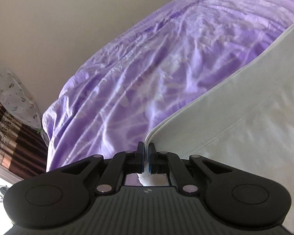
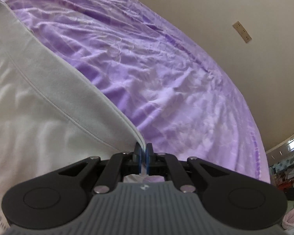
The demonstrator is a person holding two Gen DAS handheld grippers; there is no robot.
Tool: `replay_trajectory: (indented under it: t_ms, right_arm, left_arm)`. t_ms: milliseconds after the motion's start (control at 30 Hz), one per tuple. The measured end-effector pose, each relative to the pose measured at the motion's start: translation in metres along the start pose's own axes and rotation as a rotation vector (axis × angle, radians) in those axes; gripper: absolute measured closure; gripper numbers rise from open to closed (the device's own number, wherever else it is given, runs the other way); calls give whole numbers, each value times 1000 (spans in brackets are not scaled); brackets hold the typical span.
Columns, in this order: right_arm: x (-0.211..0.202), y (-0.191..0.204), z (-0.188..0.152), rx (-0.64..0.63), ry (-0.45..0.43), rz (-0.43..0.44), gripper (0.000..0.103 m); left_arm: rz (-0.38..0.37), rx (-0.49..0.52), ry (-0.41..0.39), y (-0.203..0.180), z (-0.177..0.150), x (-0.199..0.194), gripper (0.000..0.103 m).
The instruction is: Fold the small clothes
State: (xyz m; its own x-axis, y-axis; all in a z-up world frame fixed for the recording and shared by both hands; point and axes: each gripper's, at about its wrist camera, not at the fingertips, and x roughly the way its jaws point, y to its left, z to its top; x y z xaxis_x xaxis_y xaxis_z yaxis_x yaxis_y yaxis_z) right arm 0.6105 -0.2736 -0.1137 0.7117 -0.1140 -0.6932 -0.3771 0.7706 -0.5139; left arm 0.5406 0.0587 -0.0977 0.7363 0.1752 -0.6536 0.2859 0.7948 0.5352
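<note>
Both grippers are clamped on one white garment point(image 1: 245, 117), each at a corner of its hemmed edge, and the cloth is stretched between them above a bed covered with a wrinkled purple sheet point(image 1: 137, 78).

The left gripper point(image 1: 146, 150) has its jaws pressed together with only the thin white edge between the blue pads; from there the garment spreads away to the right in the left wrist view, its stitched hem running up and across. The right gripper point(image 2: 143, 150) is likewise closed tight on the doubled white edge, and in its view the garment point(image 2: 39, 98) fans away to the left, with some printed lettering just visible near the lower left border. So the cloth hangs between the two hands, over the near part of the sheet point(image 2: 166, 78), and seems close to it; whether any of the garment already rests on the sheet cannot be told from these views.

I judge the step in hand to be carrying a held edge across for a fold, or laying the garment flat on the sheet ahead of one; the views do not settle which. Little folded shape is visible, so the task looks early.

The next move calls for keeping both corners level and the hem taut, lowering them together onto the sheet so the edge lands straight, then letting go only once the cloth lies without slack or a twisted corner.
</note>
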Motion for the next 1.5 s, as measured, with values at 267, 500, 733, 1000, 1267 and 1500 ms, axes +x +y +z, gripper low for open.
replay_trajectory:
  t_ms: [267,500,733,1000,1267,1500]
  right_arm:
    - [18,-10,10,75,45,8,103]
    - [24,-15,2,167,28,-5,57]
    - [-31,-54,-39,433,37,132,58]
    - [-96,-50,-150,779,101,304,65]
    - [-129,-25,-256,1183,90,398,53]
    - [-106,-4,-295,1511,41,568,57]
  left_arm:
    - [13,-26,90,-20,0,41,93]
    - [-46,-119,41,5,-16,11,37]
    - [-222,-373,84,44,-63,-54,37]
    - [-418,-768,109,71,-154,-107,31]
    - [-511,-1237,122,65,-237,-110,25]
    - [-554,-1485,125,38,-276,-81,25]
